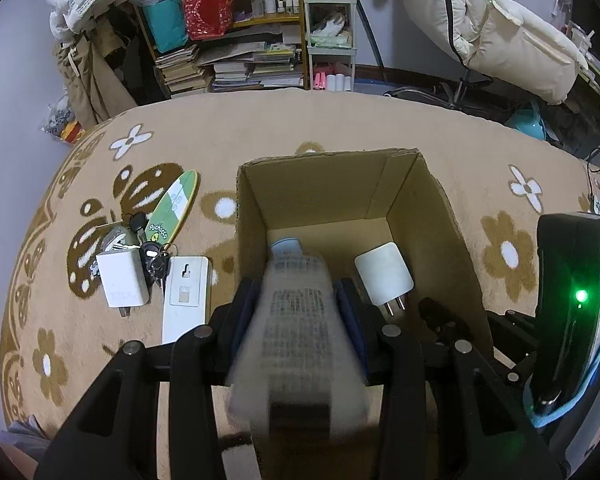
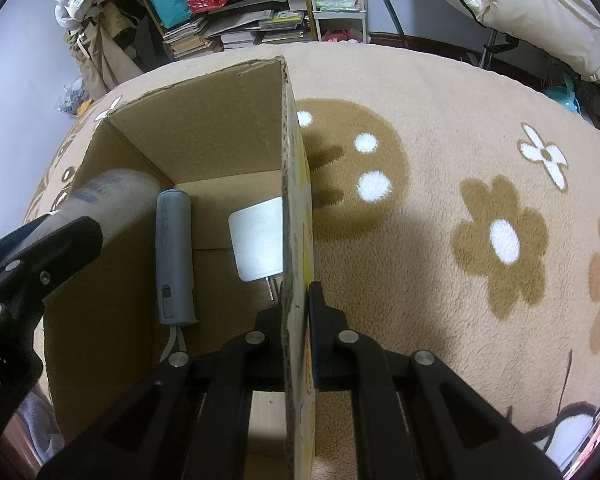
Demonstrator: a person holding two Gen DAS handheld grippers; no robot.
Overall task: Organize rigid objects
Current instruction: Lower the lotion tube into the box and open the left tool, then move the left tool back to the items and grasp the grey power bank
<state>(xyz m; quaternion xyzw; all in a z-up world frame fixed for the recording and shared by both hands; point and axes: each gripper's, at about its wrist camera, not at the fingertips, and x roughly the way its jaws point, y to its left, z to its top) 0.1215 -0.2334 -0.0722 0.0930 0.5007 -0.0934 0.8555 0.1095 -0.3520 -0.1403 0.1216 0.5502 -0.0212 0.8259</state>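
Observation:
My left gripper (image 1: 298,292) is shut on a white tube (image 1: 296,320) with printed text and holds it tilted over the open cardboard box (image 1: 324,188); its cap end points down into the box. A white plug charger (image 1: 384,276) lies on the box floor. In the right wrist view a grey cylindrical device (image 2: 175,256) lies beside the charger (image 2: 258,240). The tube (image 2: 112,204) and left gripper (image 2: 72,224) come in from the left. My right gripper (image 2: 296,304) is shut on the box's right wall (image 2: 290,200), one finger inside, one outside.
On the flowered carpet left of the box lie a white adapter (image 1: 122,278), a bunch of keys (image 1: 152,256), a white rectangular device (image 1: 186,300) and a green surfboard-shaped item (image 1: 176,208). A cluttered bookshelf (image 1: 236,40) and an office chair (image 1: 500,40) stand beyond the carpet.

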